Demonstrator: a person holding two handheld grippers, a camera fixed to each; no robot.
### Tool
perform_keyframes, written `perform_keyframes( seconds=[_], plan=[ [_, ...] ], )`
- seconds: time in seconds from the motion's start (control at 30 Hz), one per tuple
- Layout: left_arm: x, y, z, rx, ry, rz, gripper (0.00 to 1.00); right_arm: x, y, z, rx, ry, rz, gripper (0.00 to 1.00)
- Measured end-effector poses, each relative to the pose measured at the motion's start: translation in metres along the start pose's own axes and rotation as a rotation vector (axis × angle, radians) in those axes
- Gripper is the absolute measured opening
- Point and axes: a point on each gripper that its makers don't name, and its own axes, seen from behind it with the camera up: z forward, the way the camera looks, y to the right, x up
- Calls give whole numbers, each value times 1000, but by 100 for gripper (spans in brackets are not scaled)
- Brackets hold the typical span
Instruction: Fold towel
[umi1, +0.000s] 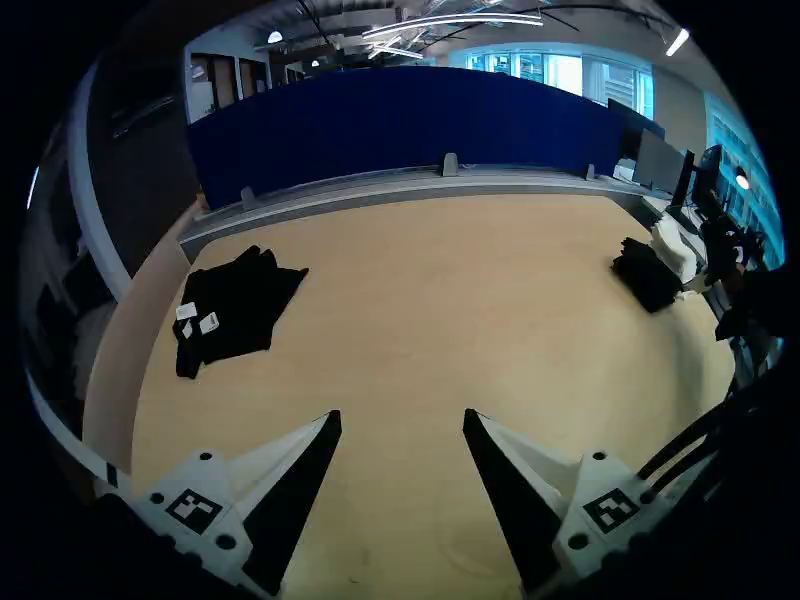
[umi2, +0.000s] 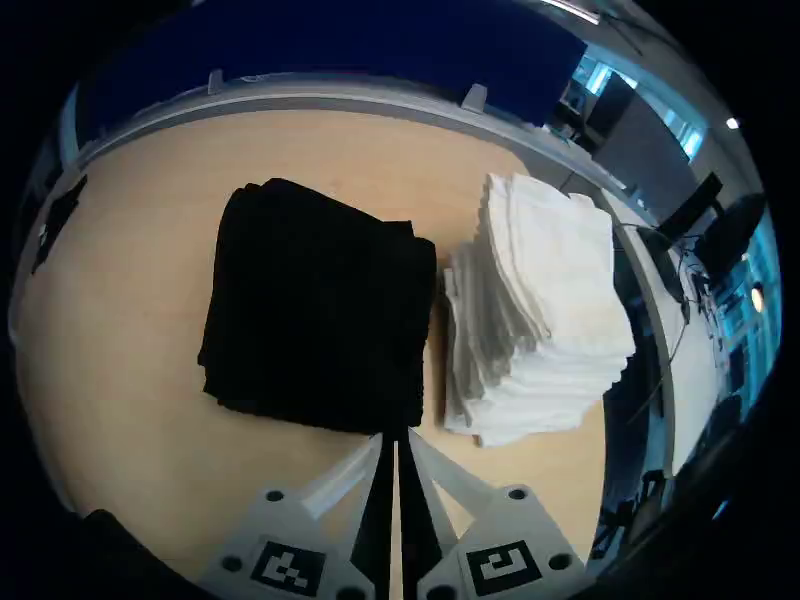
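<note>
Left gripper view: a loose black towel (umi1: 232, 310) lies crumpled at 9 o'clock on the tan desk (umi1: 450, 300), white tags showing on its near side. Blue partition (umi1: 400, 120) runs along the far desk edge, 10 to 2 o'clock. Left tool (umi1: 401, 414) sits at 6 o'clock over bare desk, released, fingers spread wide, nothing between them. At 3 o'clock, near the desk's right edge, a black stack (umi1: 645, 272) of folded towels sits with a white stack (umi1: 675, 248) just behind it, touching. Dark monitors (umi1: 700, 170) stand beyond, at 2 o'clock.

Right gripper view: the loose black towel is a small dark shape at 9 o'clock, well apart from the stacks. The black stack is left of centre, squared and neatly folded. The white stack is just beside it at 3 o'clock, taller, its layers fanned. Right tool (umi2: 397, 445) is at 6 o'clock, clenched, fingers pressed together, tips just at the black stack's near edge; whether any cloth is caught I cannot tell.
</note>
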Motion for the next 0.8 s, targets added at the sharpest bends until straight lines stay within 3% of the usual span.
perform_keyframes(
  seconds=[0.27, 0.37, 0.43, 0.53, 0.8],
  plan=[
    [2, 1, 2, -3, 0, 1, 90, -5, -3, -5, 6, 16, 15, 7],
    [3, 1, 1, -4, 1, 3, 90, -7, -3, -7, 6, 23, 22, 14],
    [3, 2, 1, -4, 1, 3, 90, -8, -4, -8, 5, 31, 25, 25],
    [3, 2, 1, -4, 2, 2, 90, -9, -8, -10, 6, 47, 27, 54],
    [3, 5, 1, -7, 2, 0, 90, -5, -34, -15, 47, 105, 21, 68]
  ],
)
